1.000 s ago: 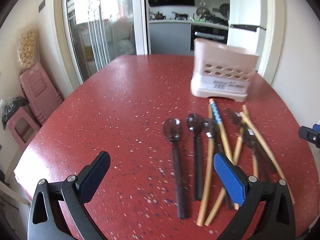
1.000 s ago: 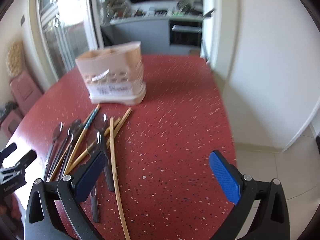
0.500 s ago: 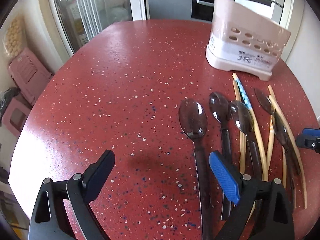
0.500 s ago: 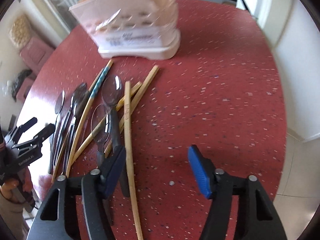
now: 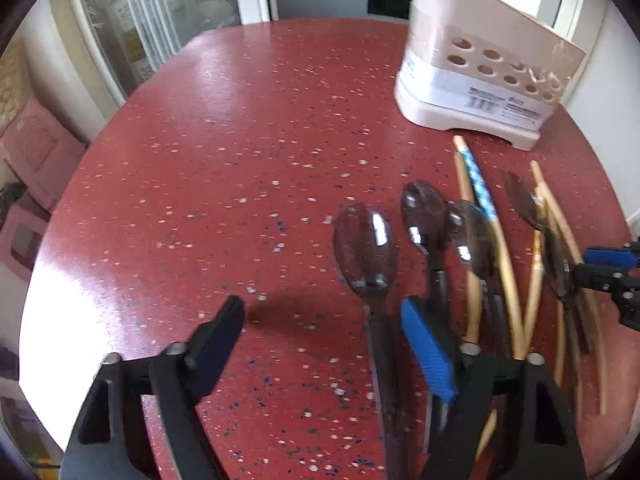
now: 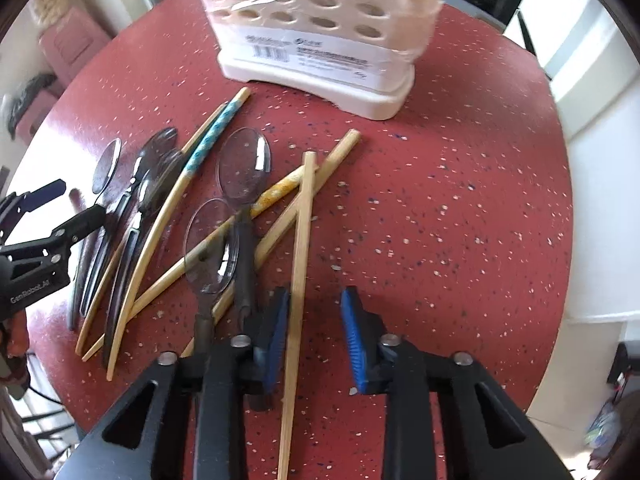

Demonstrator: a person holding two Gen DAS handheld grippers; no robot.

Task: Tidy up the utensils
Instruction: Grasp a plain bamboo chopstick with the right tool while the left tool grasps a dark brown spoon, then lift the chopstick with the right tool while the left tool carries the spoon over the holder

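On the red speckled desk (image 6: 460, 208) a loose heap of utensils lies in front of a pale pink utensil holder (image 6: 320, 36), which stands upright at the far side. The heap holds several smoky translucent spoons (image 6: 244, 168) with dark handles and a scatter of bamboo chopsticks, one of them with a blue-patterned end (image 6: 210, 140); they cross and overlap one another.

The right gripper (image 6: 314, 334) points steeply down at the near edge of the heap. Its jaws are closing — a plain chopstick (image 6: 300, 248) runs between them, close against the left blue pad (image 6: 276, 332), while the other pad stands clear of it.

The left gripper (image 5: 320, 344) hovers at the other side of the heap, jaws wide apart and just starting to close, with the handle of the leftmost spoon (image 5: 366, 248) lying between them — untouched.
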